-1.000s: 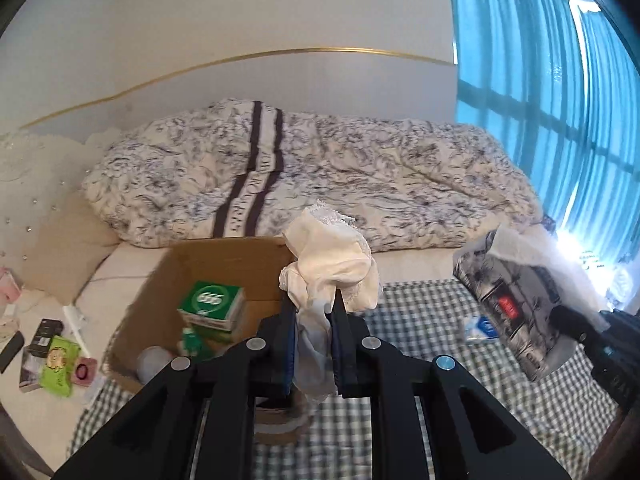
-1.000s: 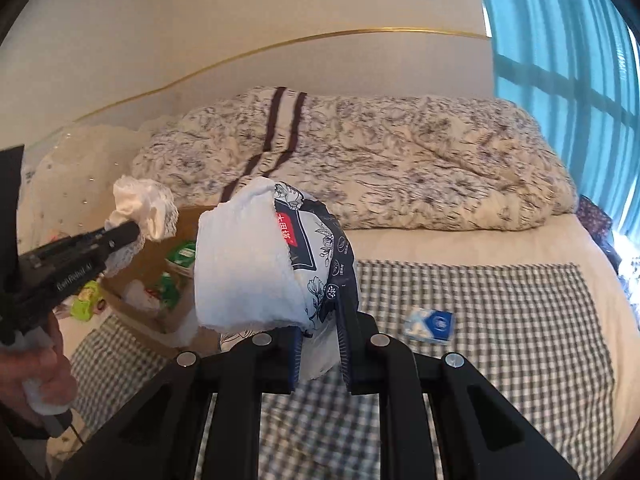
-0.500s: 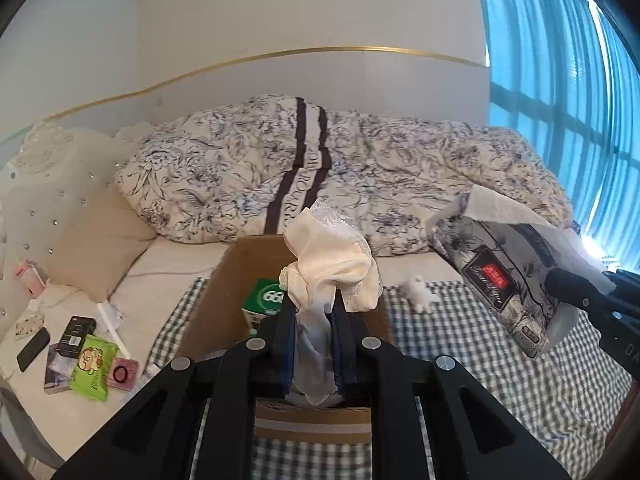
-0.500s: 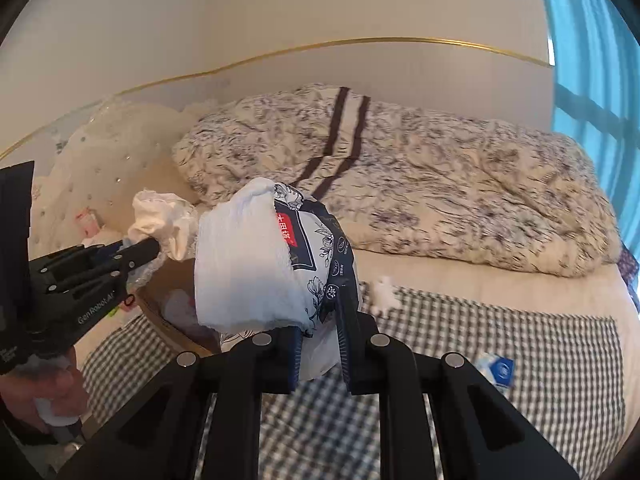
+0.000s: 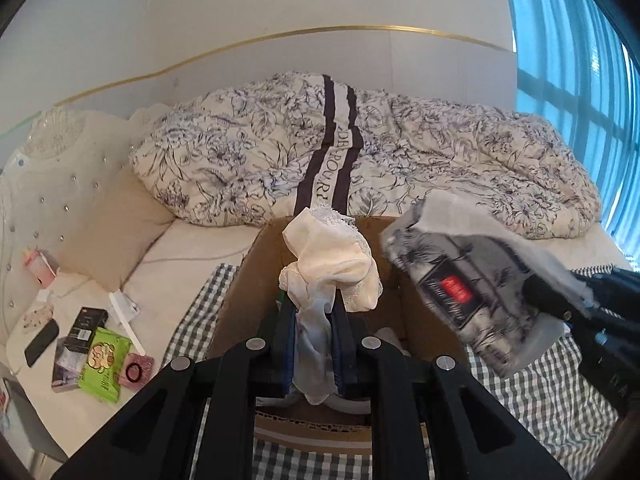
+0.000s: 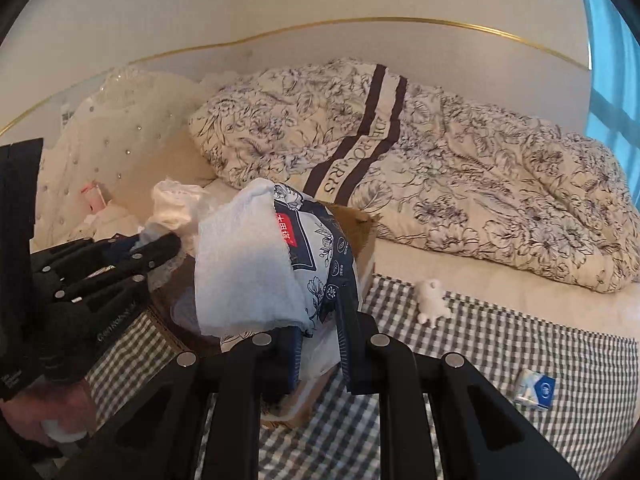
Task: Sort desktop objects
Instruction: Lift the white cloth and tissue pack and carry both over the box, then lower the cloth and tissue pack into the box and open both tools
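My left gripper (image 5: 314, 320) is shut on a cream lace-edged cloth (image 5: 332, 264), held above the open cardboard box (image 5: 256, 256). My right gripper (image 6: 318, 320) is shut on a floral tissue pack (image 6: 316, 248) with white tissue spilling out of it. In the left wrist view that tissue pack (image 5: 460, 280) hangs over the box's right side, with the right gripper (image 5: 560, 304) behind it. In the right wrist view the left gripper (image 6: 160, 242) and the cloth (image 6: 176, 204) are at the left, over the cardboard box (image 6: 360, 232).
The box stands on a checked blanket (image 6: 520, 360) on a bed with a floral duvet (image 5: 400, 160). A small white toy (image 6: 430, 300) and a blue-white packet (image 6: 536, 390) lie on the blanket. A green pack (image 5: 104, 360), a phone and small boxes lie at the left.
Both grippers have moved left and come over the box, each still holding its item. The tissue pack is now closer to the cloth.
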Tool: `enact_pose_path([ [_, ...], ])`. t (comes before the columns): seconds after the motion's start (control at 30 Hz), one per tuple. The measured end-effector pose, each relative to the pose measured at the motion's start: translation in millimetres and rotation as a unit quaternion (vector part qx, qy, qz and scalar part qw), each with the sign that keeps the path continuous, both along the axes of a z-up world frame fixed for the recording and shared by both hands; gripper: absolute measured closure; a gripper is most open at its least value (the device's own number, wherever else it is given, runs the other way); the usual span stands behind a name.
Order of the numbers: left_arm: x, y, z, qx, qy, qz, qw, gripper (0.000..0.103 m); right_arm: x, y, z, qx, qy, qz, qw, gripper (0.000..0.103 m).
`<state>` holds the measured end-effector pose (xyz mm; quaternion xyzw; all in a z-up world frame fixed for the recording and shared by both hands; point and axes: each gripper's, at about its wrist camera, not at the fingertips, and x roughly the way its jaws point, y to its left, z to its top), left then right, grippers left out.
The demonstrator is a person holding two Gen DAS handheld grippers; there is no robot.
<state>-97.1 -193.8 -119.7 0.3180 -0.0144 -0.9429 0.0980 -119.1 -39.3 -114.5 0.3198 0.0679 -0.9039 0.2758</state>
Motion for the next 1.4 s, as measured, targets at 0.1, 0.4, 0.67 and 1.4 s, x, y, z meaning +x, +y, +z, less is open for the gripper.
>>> enact_pose_path([
  [0.1,-8.0,-2.2,-5.4,-0.005,-0.005,-0.002,1.0000,0.088,-6.2,-15.6,-6.3,0.009,-0.004,0.005,1.000,0.088],
  [0.4,-39.8,-24.8,-34.4,0.018,-0.045,0.028,0.9984,0.088,-48.5,-49.4,-33.3,0.026,-0.056,-0.012,0.998,0.088],
  [0.67,-63.0,-38.7,-64.7,0.044,-0.099,0.039,0.9934,0.088,-75.6,-66.6,-67.2,0.054,-0.110,-0.017,0.992,0.088],
  [1.4,-43.6,-59.1,-37.2,0.070,-0.079,0.068,0.9922,0.039,-44.0,-56.2,-46.8,0.062,-0.066,0.005,0.996,0.029],
])
